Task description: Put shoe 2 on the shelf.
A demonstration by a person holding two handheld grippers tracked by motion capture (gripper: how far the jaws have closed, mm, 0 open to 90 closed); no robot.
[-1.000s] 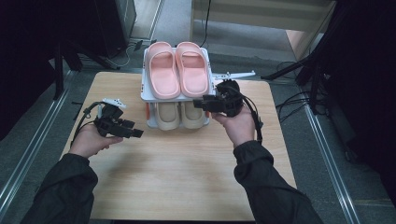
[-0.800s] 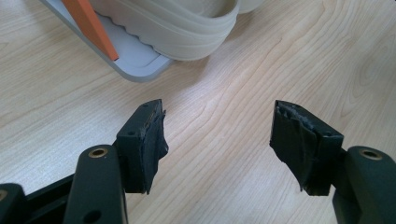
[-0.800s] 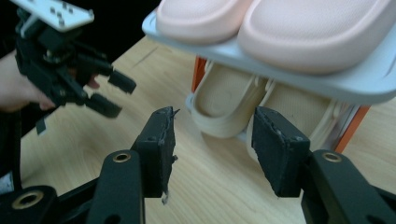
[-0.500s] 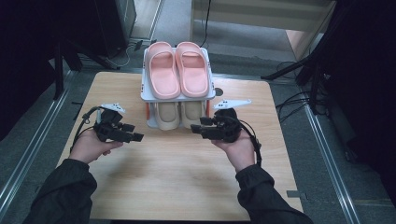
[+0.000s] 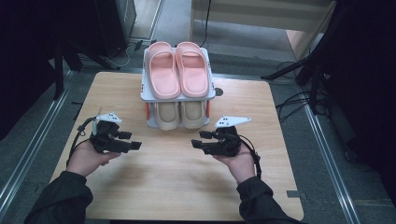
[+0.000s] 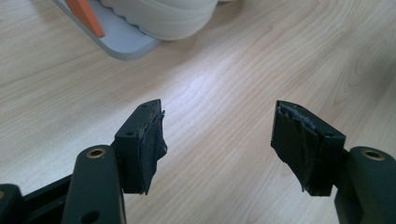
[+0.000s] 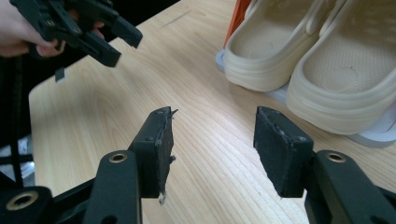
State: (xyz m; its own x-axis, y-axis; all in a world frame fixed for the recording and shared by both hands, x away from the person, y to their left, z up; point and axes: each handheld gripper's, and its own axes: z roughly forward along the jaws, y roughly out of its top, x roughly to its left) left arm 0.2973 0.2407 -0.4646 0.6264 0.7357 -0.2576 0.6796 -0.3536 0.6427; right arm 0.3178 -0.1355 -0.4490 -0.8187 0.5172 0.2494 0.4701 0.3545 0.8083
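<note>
A: Holding both jaws wide and empty, your left gripper (image 5: 133,145) and right gripper (image 5: 196,143) are hovering over the wooden counter (image 5: 177,186).

B: You're facing the cream foam slippers (image 5: 180,114) on the grey rack's (image 5: 149,95) lower shelf; probably light and squashy, so pinch a sidewall.

place: lab / recording rig
floor: grey, metal rails (image 5: 28,154) along both sides
table: lone wooden table (image 5: 187,186), bare
gear: dark stands (image 5: 317,70) and loose cables (image 5: 292,100) off the table's right edge
back: pale bench (image 5: 261,14) beyond the far edge
</note>
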